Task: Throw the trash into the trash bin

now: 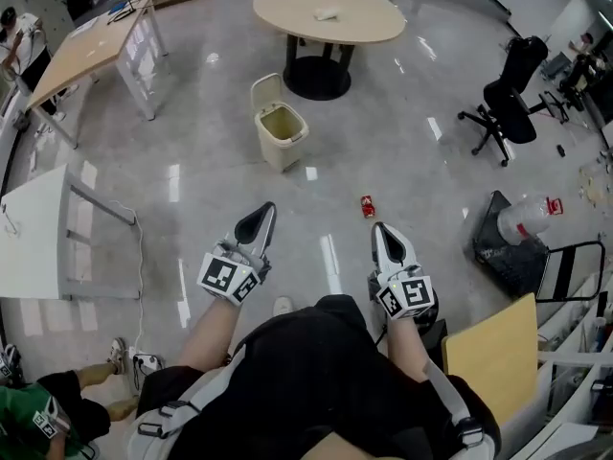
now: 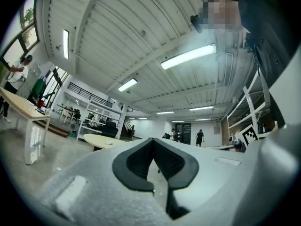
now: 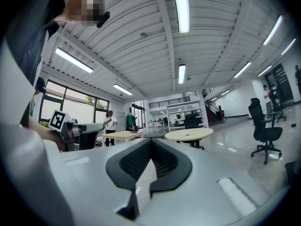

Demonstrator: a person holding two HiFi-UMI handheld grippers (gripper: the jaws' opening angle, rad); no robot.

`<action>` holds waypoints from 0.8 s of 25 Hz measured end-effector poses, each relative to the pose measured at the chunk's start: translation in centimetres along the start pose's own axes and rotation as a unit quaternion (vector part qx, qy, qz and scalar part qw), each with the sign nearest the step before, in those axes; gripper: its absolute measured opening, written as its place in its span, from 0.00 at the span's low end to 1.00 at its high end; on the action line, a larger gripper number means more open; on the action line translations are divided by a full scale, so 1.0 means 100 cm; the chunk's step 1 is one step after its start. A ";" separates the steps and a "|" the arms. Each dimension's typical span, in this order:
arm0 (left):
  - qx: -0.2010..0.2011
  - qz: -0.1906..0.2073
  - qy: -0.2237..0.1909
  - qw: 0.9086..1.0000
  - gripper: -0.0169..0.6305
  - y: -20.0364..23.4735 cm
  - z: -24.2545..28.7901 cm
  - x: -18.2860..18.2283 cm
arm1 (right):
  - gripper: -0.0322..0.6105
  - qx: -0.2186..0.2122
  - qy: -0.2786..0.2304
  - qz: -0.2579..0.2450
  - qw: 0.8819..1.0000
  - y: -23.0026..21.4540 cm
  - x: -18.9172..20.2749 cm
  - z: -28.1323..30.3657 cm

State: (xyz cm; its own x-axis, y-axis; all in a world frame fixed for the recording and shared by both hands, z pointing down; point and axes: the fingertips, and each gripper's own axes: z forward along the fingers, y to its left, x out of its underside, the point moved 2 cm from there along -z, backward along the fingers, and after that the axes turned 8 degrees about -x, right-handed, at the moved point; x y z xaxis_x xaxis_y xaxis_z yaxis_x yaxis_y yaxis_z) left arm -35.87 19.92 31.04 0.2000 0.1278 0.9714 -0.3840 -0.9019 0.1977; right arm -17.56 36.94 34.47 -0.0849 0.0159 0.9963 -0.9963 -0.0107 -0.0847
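Note:
The beige trash bin [image 1: 280,123] stands on the floor ahead with its lid tipped open. A small red piece of trash [image 1: 368,206] lies on the floor, just beyond and to the left of my right gripper [image 1: 381,230]. My left gripper [image 1: 264,210] is held level, some way short of the bin. Both grippers are shut with nothing between their jaws. In the left gripper view the left gripper [image 2: 153,141] has its tips together, and in the right gripper view the right gripper [image 3: 150,141] shows the same. Neither gripper view shows the bin or the red trash.
A round table [image 1: 329,12] with a white item [image 1: 327,13] stands behind the bin. A black office chair [image 1: 508,103] is at the right, with a dark case and plastic bottle [image 1: 522,220] nearer. Desks [image 1: 91,46] and a white table [image 1: 34,228] stand left. A person [image 1: 38,410] crouches at bottom left.

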 end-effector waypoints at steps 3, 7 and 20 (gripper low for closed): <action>0.036 -0.010 0.011 0.999 0.03 -0.006 0.034 0.008 | 0.06 0.041 -0.006 0.008 0.999 -0.022 -0.001 -0.004; 0.059 -0.020 0.024 0.998 0.03 -0.016 0.087 0.017 | 0.06 0.072 -0.014 0.016 0.997 -0.071 -0.005 0.000; 0.083 0.008 0.053 0.995 0.03 -0.049 0.266 0.039 | 0.06 0.100 -0.058 0.033 0.993 -0.261 -0.021 0.050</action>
State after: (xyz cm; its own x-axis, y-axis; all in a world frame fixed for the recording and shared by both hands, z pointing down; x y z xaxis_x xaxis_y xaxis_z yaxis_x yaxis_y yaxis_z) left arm -9.25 13.82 30.35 0.0961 0.1473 0.9844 -0.2305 -0.9588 0.1660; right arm 8.64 32.22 34.69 -0.1376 -0.1066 0.9847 -0.9656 -0.2069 -0.1573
